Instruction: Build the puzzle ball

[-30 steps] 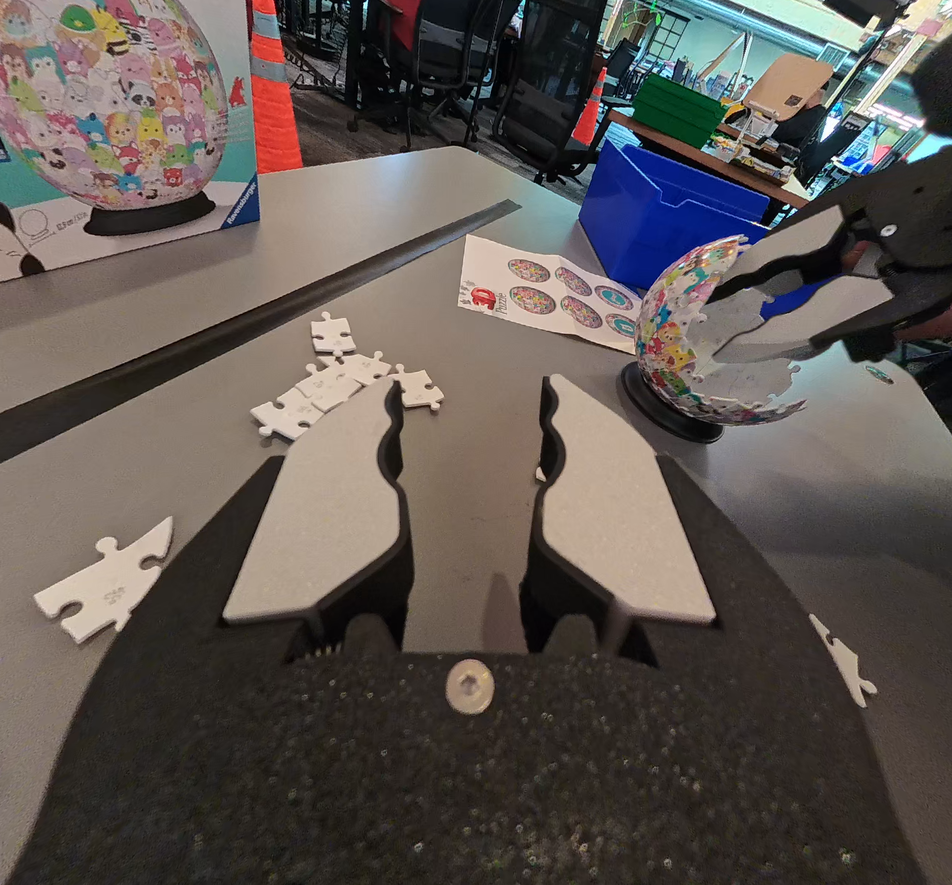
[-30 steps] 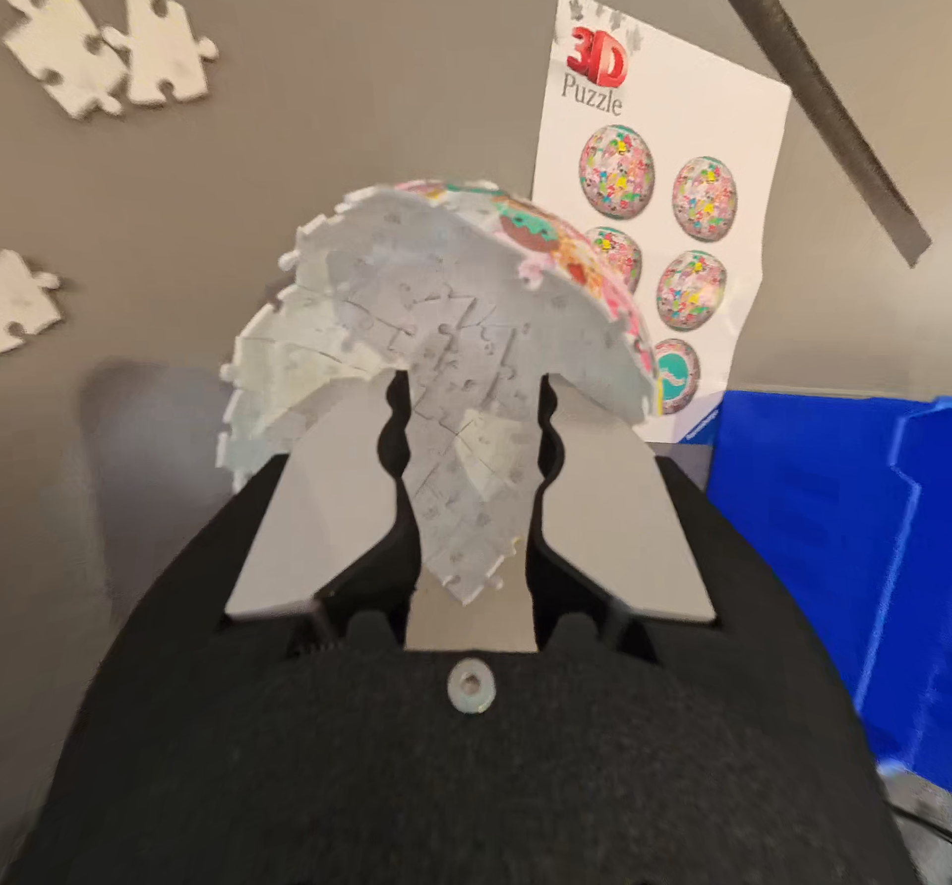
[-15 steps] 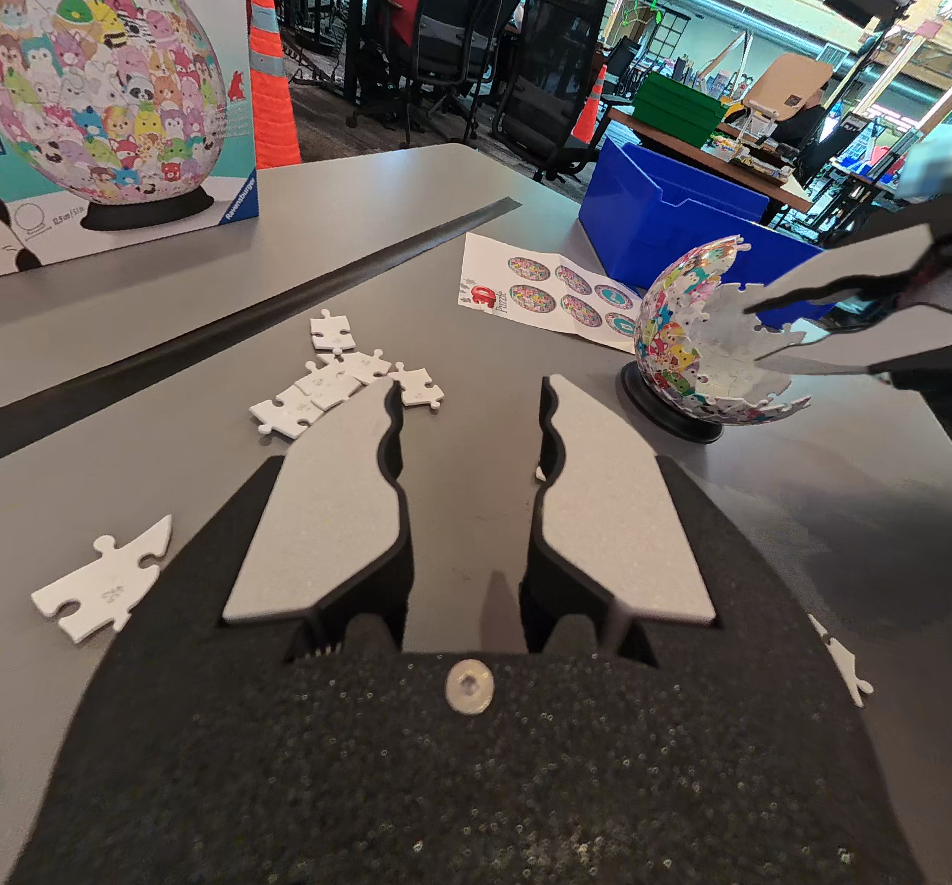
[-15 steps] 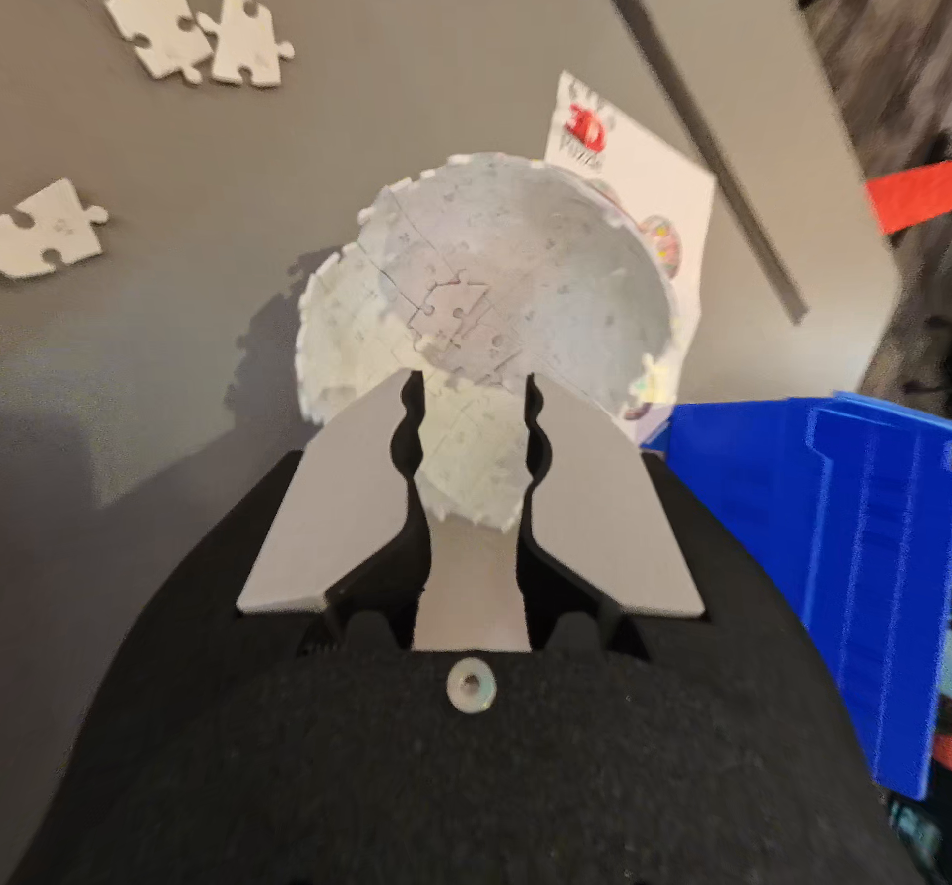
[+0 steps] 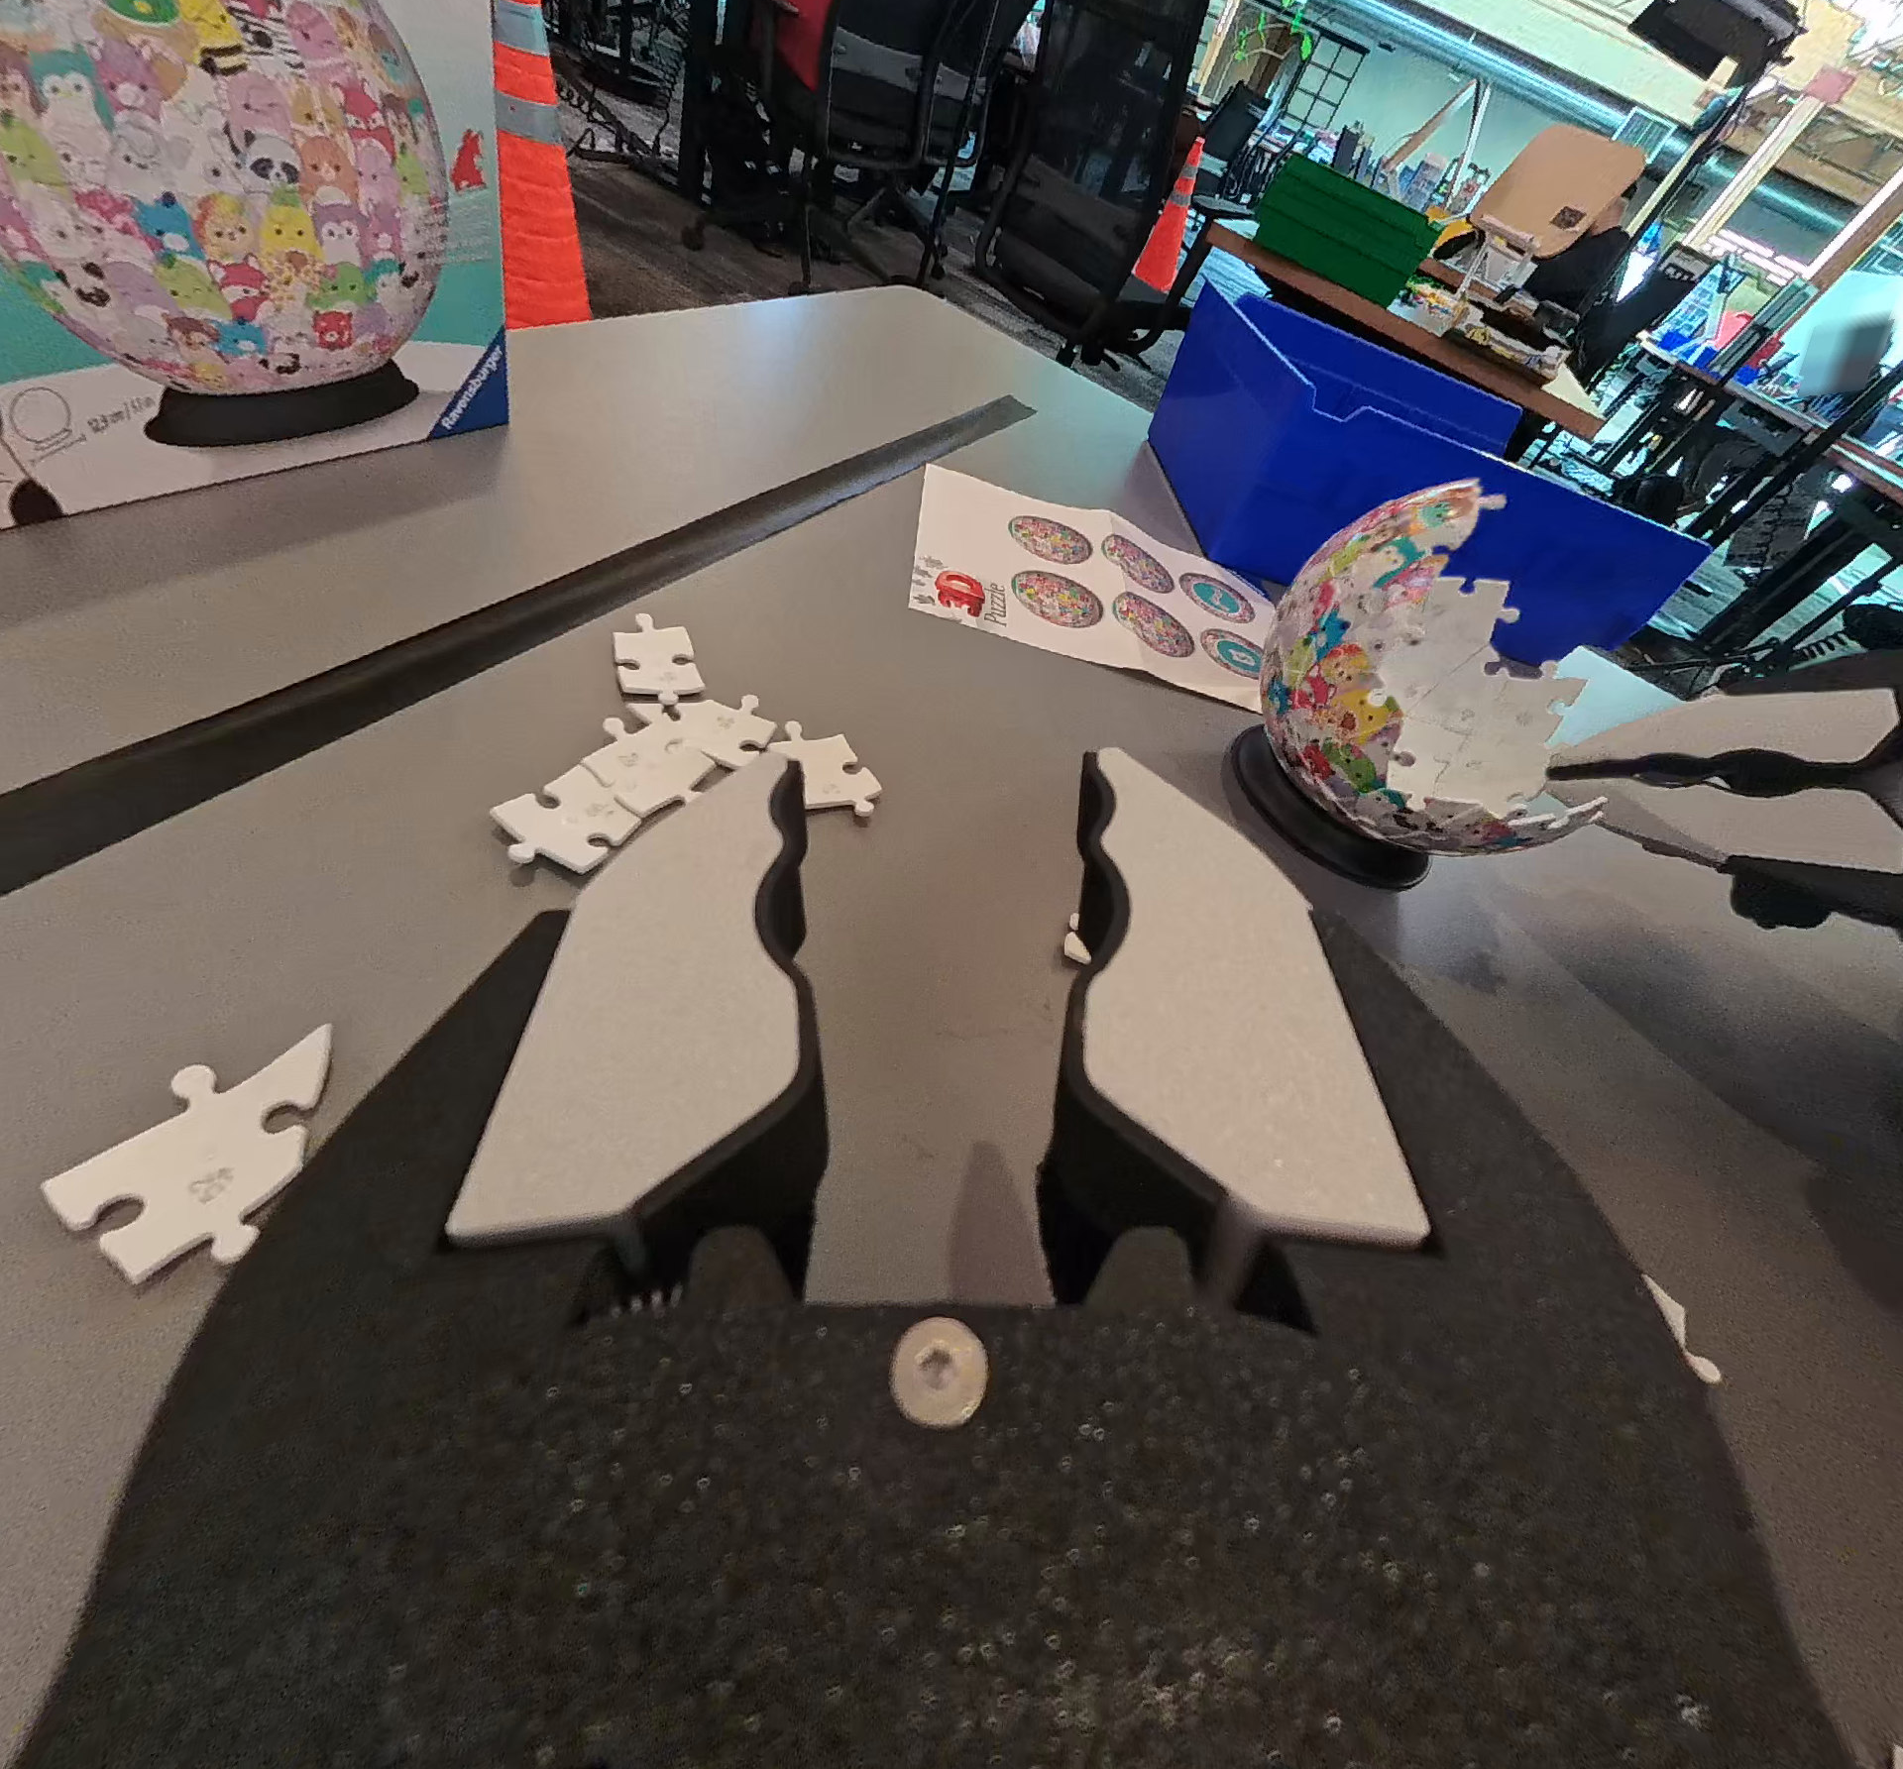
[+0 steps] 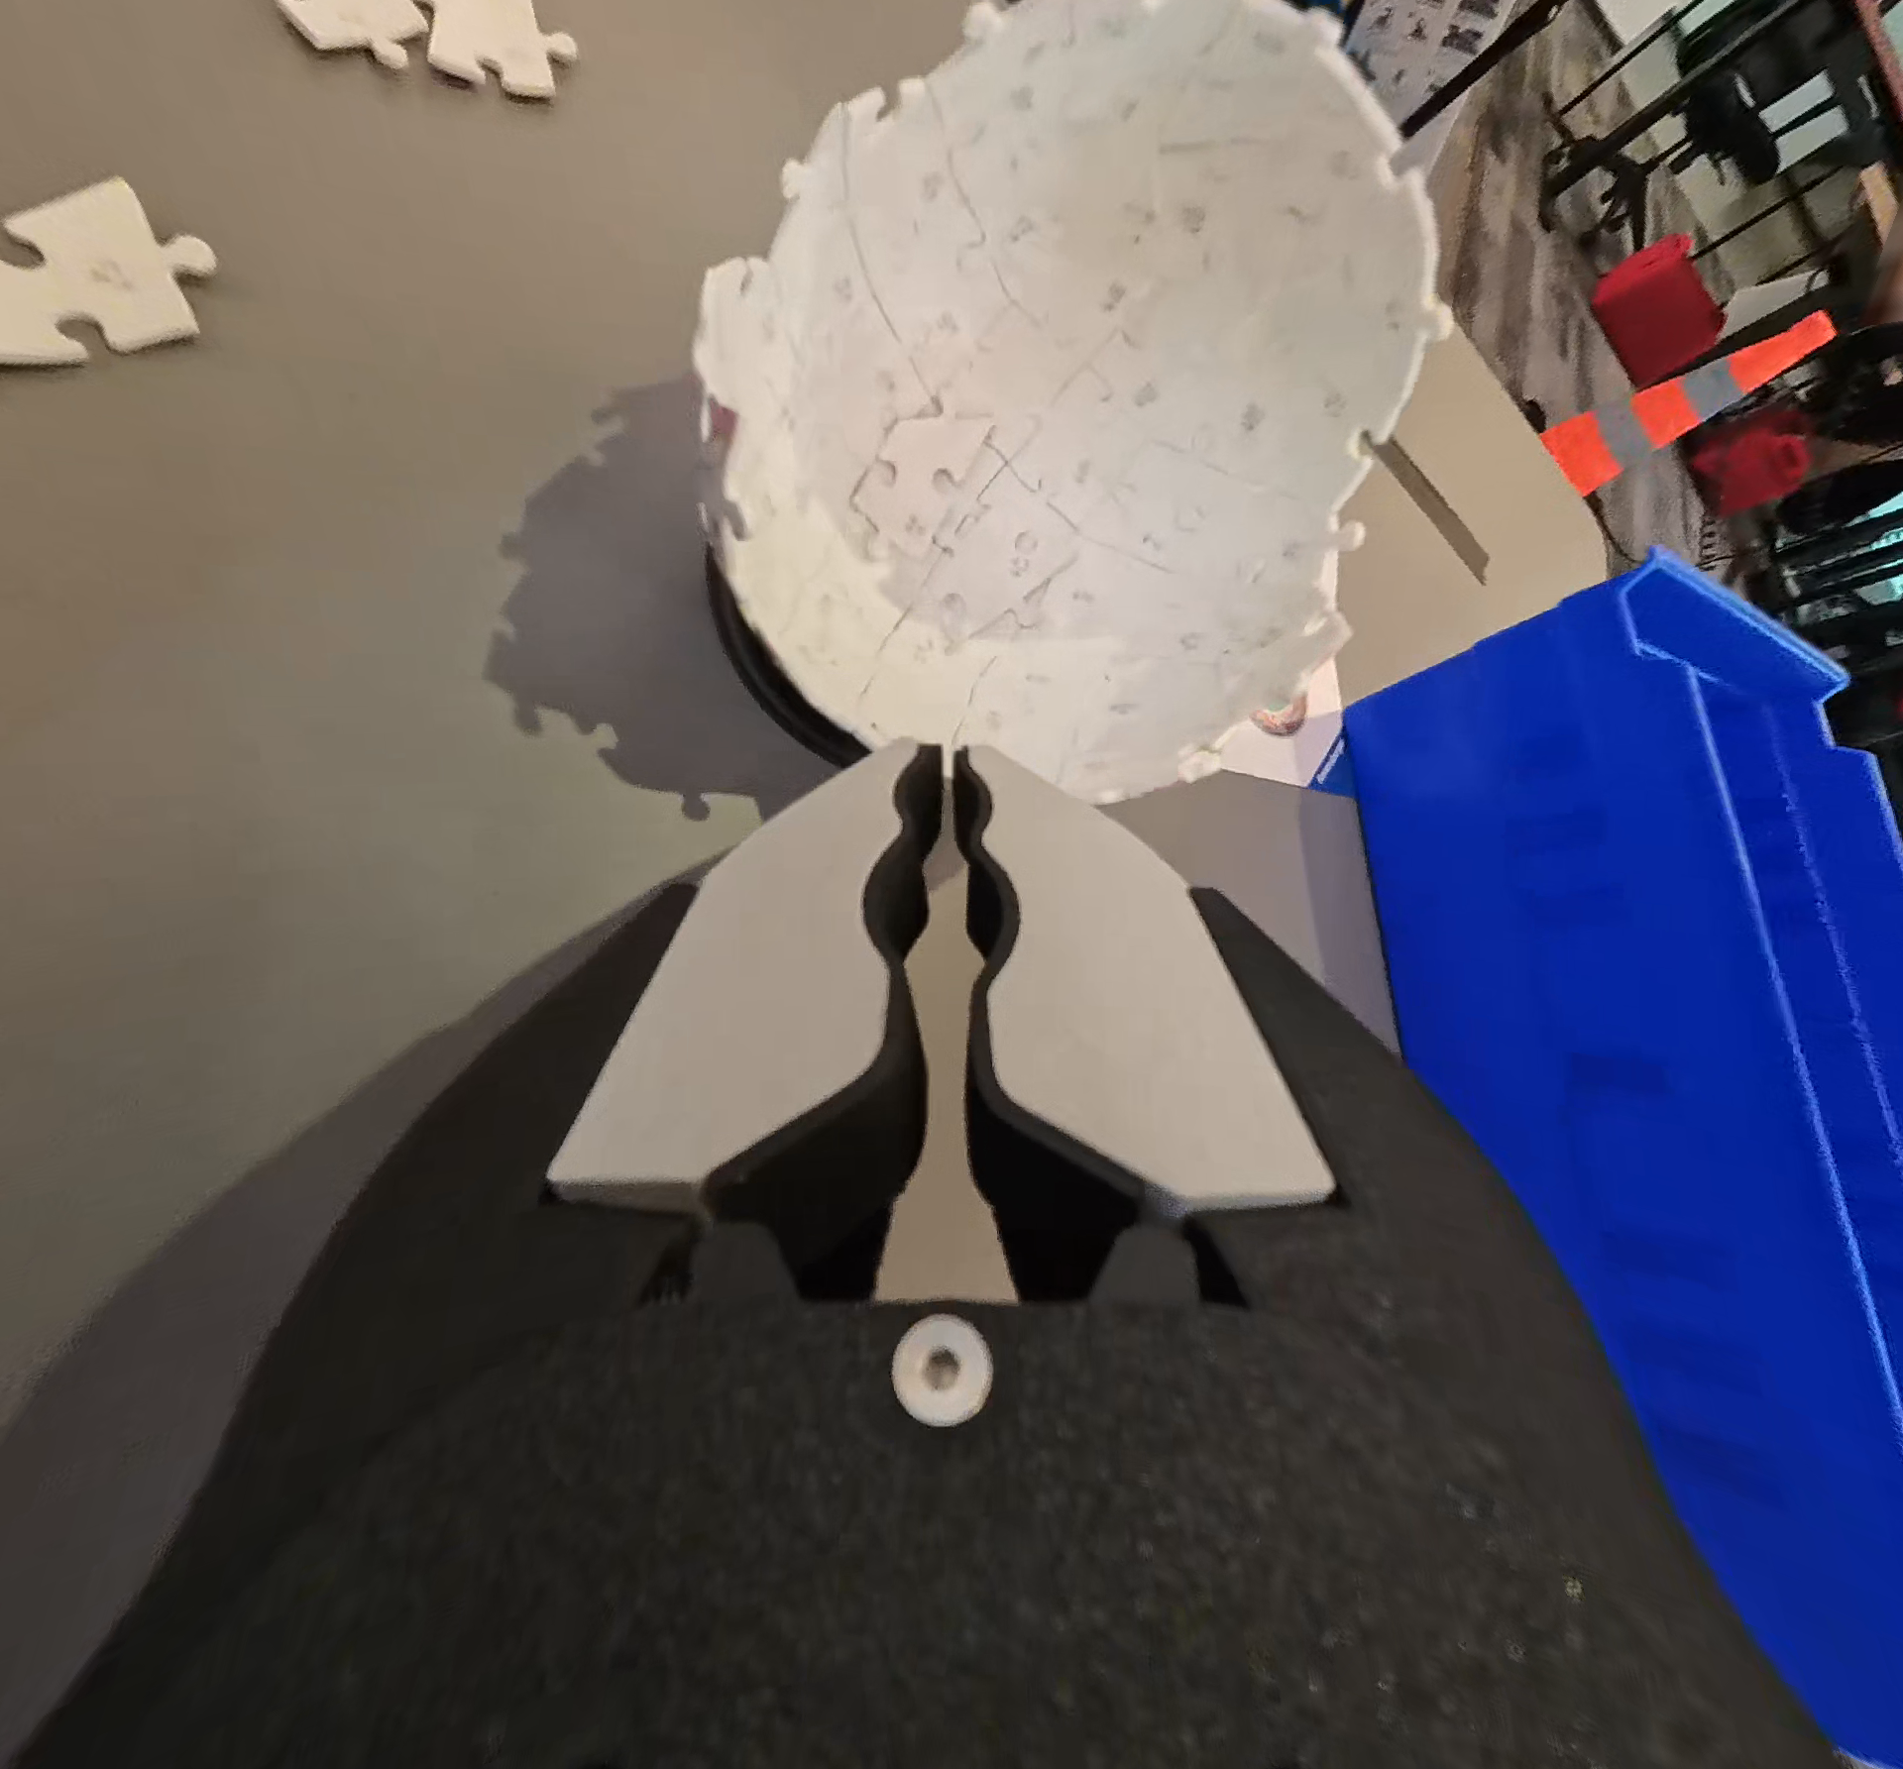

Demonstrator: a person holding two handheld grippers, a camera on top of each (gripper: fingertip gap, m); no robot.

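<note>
The partly built puzzle ball (image 5: 1339,690) stands on a black ring stand (image 5: 1328,839) at the right of the grey table. Its outside is colourful and its open white inside (image 6: 1071,360) faces my right gripper. My right gripper (image 6: 947,764) is shut, with its tips at the shell's lower rim; I cannot tell whether they pinch it. It also shows in the left wrist view (image 5: 1560,774). My left gripper (image 5: 937,783) is open and empty, low over the table. Loose white pieces (image 5: 659,752) lie just past its left finger, and one (image 5: 196,1174) lies at the left.
A blue bin (image 5: 1339,474) stands behind the ball and fills the right side of the right wrist view (image 6: 1648,999). A picture sheet (image 5: 1071,577) lies by it. The puzzle box (image 5: 237,175) stands far left. More loose pieces (image 6: 391,0) lie beyond the ball. There is about 30 centimetres between the tips of the two grippers.
My right gripper has pulled back out of the ball's hollow and closed from open to shut at the rim. My left gripper has stayed open and still.
</note>
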